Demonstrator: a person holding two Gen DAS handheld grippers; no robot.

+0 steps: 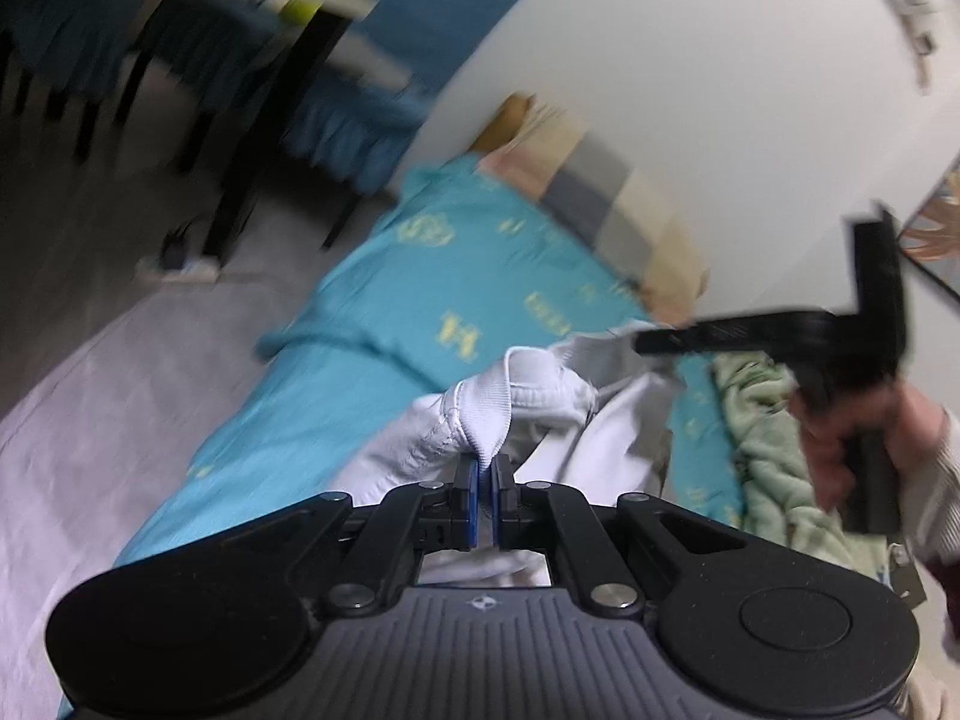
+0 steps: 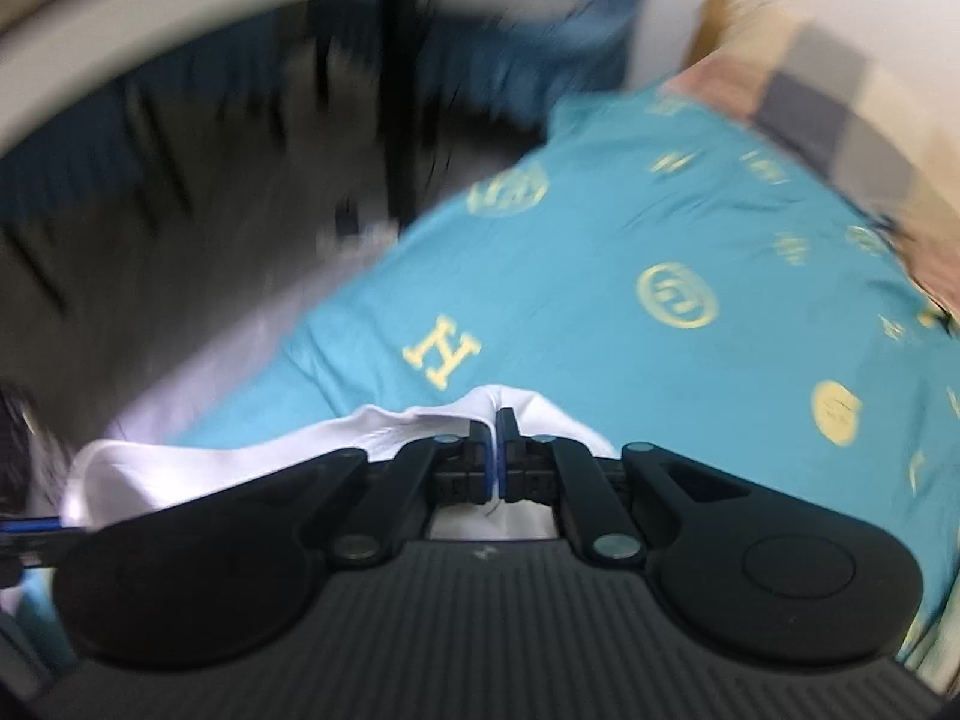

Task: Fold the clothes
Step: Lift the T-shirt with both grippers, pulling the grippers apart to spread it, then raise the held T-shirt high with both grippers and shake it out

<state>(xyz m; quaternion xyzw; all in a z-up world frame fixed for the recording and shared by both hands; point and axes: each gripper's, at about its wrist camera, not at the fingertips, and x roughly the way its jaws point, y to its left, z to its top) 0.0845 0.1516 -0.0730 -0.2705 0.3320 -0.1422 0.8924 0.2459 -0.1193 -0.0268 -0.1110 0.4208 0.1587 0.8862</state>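
A white garment (image 1: 540, 402) with a ribbed hem hangs over the teal bed sheet (image 1: 456, 276). My left gripper (image 1: 485, 465) is shut on its ribbed edge and holds it up. My right gripper (image 2: 495, 420) is shut on another edge of the same white garment (image 2: 240, 474), which drapes down to the left. The right gripper and the hand holding it also show in the left wrist view (image 1: 852, 354), at the right, level with the cloth. Both views are blurred by motion.
A green garment (image 1: 774, 420) lies on the bed at the right. A checked pillow (image 1: 606, 198) sits against the white wall. A dark table with blue chairs (image 1: 198, 72) stands on the grey floor left of the bed.
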